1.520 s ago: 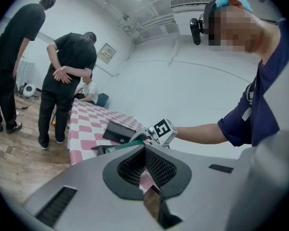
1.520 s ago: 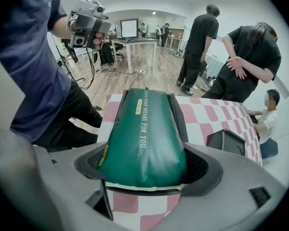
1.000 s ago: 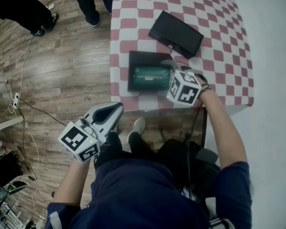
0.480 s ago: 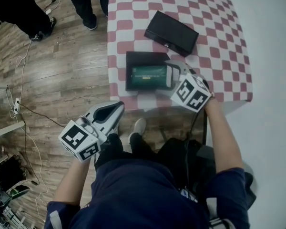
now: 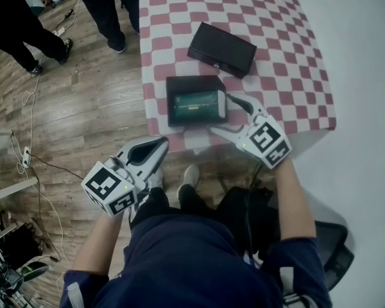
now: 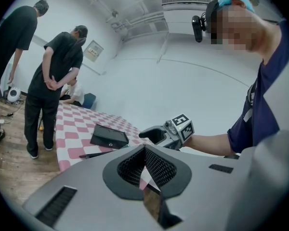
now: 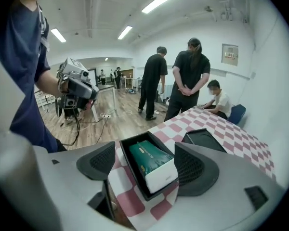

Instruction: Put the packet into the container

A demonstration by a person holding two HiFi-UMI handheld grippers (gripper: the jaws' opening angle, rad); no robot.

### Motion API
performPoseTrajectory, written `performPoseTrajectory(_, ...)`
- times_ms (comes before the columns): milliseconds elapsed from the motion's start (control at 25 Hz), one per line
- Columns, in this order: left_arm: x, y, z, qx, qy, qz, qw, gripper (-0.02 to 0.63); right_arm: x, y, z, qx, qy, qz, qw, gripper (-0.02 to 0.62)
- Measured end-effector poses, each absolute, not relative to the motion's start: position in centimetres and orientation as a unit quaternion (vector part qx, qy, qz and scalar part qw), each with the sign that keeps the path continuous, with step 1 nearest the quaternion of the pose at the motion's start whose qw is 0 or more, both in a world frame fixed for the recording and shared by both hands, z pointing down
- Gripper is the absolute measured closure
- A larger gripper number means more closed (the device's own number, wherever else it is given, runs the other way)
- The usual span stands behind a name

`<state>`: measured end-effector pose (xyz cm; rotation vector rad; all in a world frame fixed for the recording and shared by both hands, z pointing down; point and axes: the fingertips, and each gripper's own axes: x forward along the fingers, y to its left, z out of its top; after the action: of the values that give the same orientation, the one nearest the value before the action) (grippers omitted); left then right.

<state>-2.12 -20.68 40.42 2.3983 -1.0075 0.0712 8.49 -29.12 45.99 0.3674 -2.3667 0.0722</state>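
Since the earlier frame the right hand-held gripper has drawn back from above the container toward the person. It now sits at the near edge of the table, just beside the container's near right corner. Its jaws stand wide and are closing; the pads press on nothing. In the right gripper view the container lies ahead of the jaws, framed by the gap but clear of both pads.

The packet — green with a white end — lies flat inside the container, an open black box on the red-and-white checked cloth. The white end is the one nearest the right hand-held gripper. A flat black lid lies farther back on the table, apart from the container.

The left hand-held gripper is held over the wooden floor, off the table's near left corner and well apart from the container. Its jaws are pressed together at the tips — nothing sits between them.

Two people in dark clothing stand on the floor by the table's far left side.
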Motion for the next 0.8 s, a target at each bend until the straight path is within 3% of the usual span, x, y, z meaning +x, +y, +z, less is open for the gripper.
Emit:
performPoseTrajectory(160,-2.4,-20.5,39.7,0.892,-0.366,0.026,0.265,0.581,9.0,-28.2,43.4,0.206,-0.93,0.066,0.298,0.358)
performPoseTrajectory(280,-2.4,-20.4,39.0,0.898,-0.356,0.026,0.257,0.581,9.1,-27.3,41.3,0.237,-0.934,0.088,0.251,0.419)
performPoseTrajectory(640,-2.8,-19.1,37.4,0.911,-0.333,0.027,0.242,0.581,8.0,-23.5,37.3,0.291,-0.936,0.105,0.169,0.559)
performPoseTrajectory(800,-3.3,-18.5,37.0,0.916,-0.323,0.03,0.234,0.581,7.3,-21.9,37.1,0.306,-0.933,0.109,0.157,0.577)
